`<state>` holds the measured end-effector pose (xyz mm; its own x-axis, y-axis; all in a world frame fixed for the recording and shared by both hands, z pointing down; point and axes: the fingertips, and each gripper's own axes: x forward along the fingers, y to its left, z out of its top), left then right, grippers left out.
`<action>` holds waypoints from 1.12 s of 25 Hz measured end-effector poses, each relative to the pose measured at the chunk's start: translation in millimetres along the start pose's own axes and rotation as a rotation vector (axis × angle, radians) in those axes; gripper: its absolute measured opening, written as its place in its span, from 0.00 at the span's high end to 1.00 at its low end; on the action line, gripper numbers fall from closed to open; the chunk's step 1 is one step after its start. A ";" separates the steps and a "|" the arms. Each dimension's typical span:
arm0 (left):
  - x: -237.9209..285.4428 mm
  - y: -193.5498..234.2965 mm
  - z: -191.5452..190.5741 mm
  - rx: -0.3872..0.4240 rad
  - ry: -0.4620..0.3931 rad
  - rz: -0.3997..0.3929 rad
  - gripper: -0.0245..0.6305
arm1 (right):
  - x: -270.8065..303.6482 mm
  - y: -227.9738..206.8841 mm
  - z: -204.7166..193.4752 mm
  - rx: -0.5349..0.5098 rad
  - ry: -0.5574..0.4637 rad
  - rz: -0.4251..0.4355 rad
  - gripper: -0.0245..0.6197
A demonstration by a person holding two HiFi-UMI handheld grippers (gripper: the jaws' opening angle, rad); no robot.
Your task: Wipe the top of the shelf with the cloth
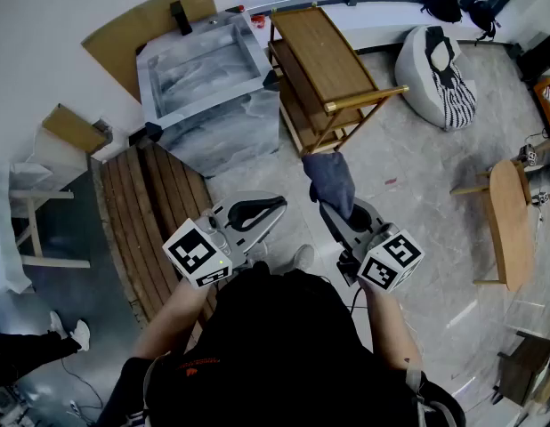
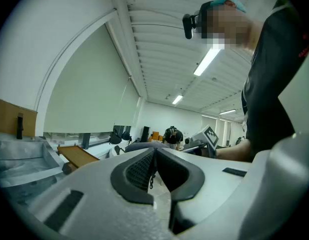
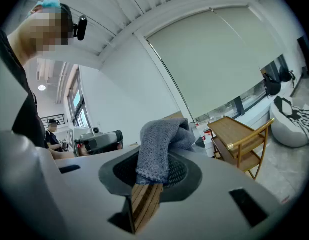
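Observation:
A grey-blue cloth [image 1: 333,183] hangs from my right gripper [image 1: 339,210], which is shut on it; in the right gripper view the cloth [image 3: 159,146] stands up between the jaws. The wooden two-tier shelf [image 1: 321,56] stands ahead, beyond the cloth, and shows to the right in the right gripper view as the shelf [image 3: 237,134]. My left gripper [image 1: 262,208] is held beside the right one, its jaws shut on nothing; its tip [image 2: 152,170] shows closed in the left gripper view. Both grippers are held up in front of the person, short of the shelf.
A plastic-wrapped grey block [image 1: 208,87] stands left of the shelf. A slatted wooden bench [image 1: 155,203] lies at the left. A white-and-striped beanbag [image 1: 440,74] sits at the back right, a round wooden side table [image 1: 511,221] at the right. Cardboard [image 1: 150,20] leans on the wall.

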<state>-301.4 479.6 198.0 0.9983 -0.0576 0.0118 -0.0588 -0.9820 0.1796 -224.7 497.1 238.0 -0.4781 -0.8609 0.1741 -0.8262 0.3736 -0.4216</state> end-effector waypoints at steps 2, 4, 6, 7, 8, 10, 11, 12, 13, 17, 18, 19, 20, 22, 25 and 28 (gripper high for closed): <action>1.4 0.4 -0.1 0.000 0.000 0.000 0.92 | 0.0 -1.6 0.1 0.001 0.001 0.000 0.83; 3.0 1.3 0.3 0.000 0.000 0.000 0.92 | 0.5 -2.7 1.2 0.001 0.000 0.002 0.83; 4.6 2.4 0.7 -0.001 0.000 0.000 0.92 | 1.0 -3.4 3.3 0.000 -0.007 0.005 0.83; 5.4 2.9 0.7 -0.001 0.001 0.000 0.92 | 1.3 -4.2 4.5 0.002 -0.012 0.003 0.83; 6.1 3.3 0.6 -0.001 0.000 0.000 0.92 | 1.6 -5.6 5.6 0.005 -0.017 -0.001 0.83; 7.9 3.9 0.0 -0.001 0.000 0.000 0.92 | 1.6 -8.5 7.3 0.007 -0.025 -0.009 0.82; 9.1 3.9 -0.4 -0.002 0.000 0.000 0.92 | 0.9 -9.7 8.0 0.006 -0.027 -0.011 0.82; 10.7 3.9 -0.7 -0.002 0.001 0.001 0.92 | -0.3 -11.0 8.9 0.005 -0.028 -0.011 0.82; 12.6 4.1 -1.0 -0.003 0.003 0.003 0.92 | -1.9 -12.4 9.9 0.004 -0.028 -0.012 0.82; 22.9 2.3 -1.4 -0.002 0.002 0.020 0.92 | -13.0 -22.3 13.7 -0.010 -0.025 -0.019 0.82; 26.2 0.7 -1.9 0.000 0.001 0.025 0.92 | -17.3 -25.5 14.5 -0.013 -0.025 -0.021 0.82; 29.8 -1.2 -2.7 0.001 0.001 0.030 0.92 | -21.9 -28.8 15.3 -0.015 -0.027 -0.022 0.82; 33.5 -3.3 -3.7 0.001 0.002 0.035 0.92 | -26.8 -32.0 15.7 -0.017 -0.027 -0.023 0.82; 41.3 -7.9 -5.5 0.002 0.003 0.044 0.92 | -35.9 -38.1 16.0 -0.023 -0.025 -0.023 0.82; 54.5 -16.1 -6.6 0.010 0.001 0.052 0.92 | -48.2 -46.0 16.4 -0.038 -0.020 -0.016 0.82; 68.0 -24.2 -8.4 0.018 0.002 0.060 0.92 | -59.7 -53.0 15.0 -0.043 -0.018 -0.004 0.82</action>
<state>-232.1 500.9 202.6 0.9930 -0.1159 0.0235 -0.1182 -0.9799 0.1608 -147.9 523.5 236.5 -0.4697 -0.8682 0.1599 -0.8405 0.3843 -0.3819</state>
